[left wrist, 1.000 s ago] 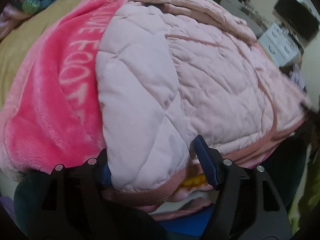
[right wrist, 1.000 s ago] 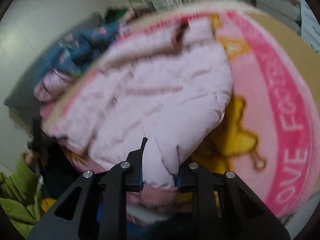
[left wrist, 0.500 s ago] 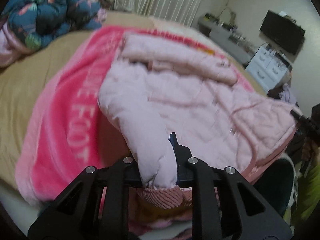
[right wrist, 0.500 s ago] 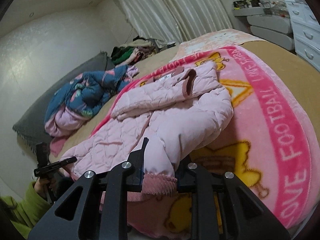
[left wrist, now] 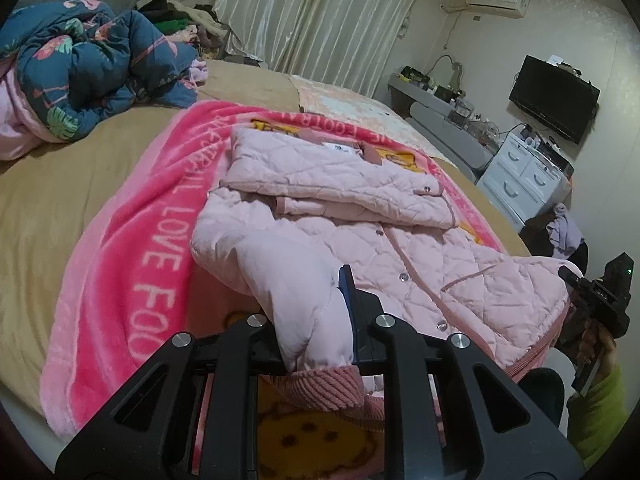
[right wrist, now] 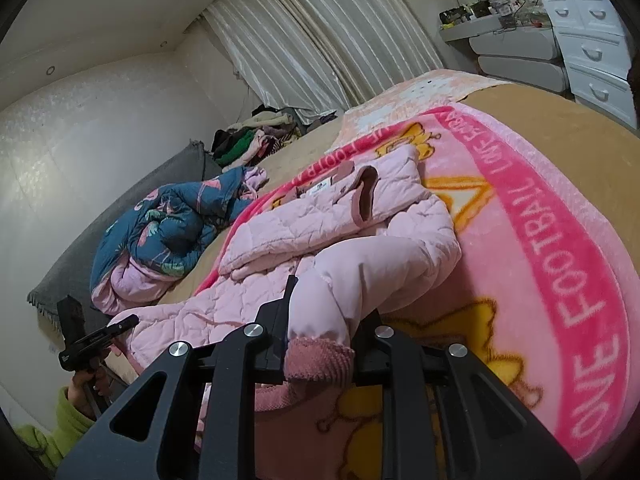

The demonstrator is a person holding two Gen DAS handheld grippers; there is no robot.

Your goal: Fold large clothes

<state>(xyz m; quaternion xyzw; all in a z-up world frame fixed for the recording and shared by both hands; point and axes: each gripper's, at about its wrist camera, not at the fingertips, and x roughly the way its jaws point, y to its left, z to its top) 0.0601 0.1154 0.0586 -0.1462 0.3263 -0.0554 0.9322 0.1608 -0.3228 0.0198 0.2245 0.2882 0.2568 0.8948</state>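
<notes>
The pink quilted jacket (left wrist: pixel 360 216) lies spread on a pink blanket (left wrist: pixel 132 248) on the bed (left wrist: pixel 48 184). The left claw (left wrist: pixel 316 320) is clamped on one sleeve end by its ribbed cuff (left wrist: pixel 328 384), raised off the blanket. The right claw (right wrist: pixel 320 320) grips the other sleeve's cuff (right wrist: pixel 316 360) likewise.

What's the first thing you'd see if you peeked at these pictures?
A puffy pink quilted jacket spread on a bright pink blanket with big white letters, covering the bed. Close up, the left gripper and the right gripper are each shut on a ribbed corner of the jacket's hem. At the far end of the bed lies a crumpled blue flowery quilt.
</notes>
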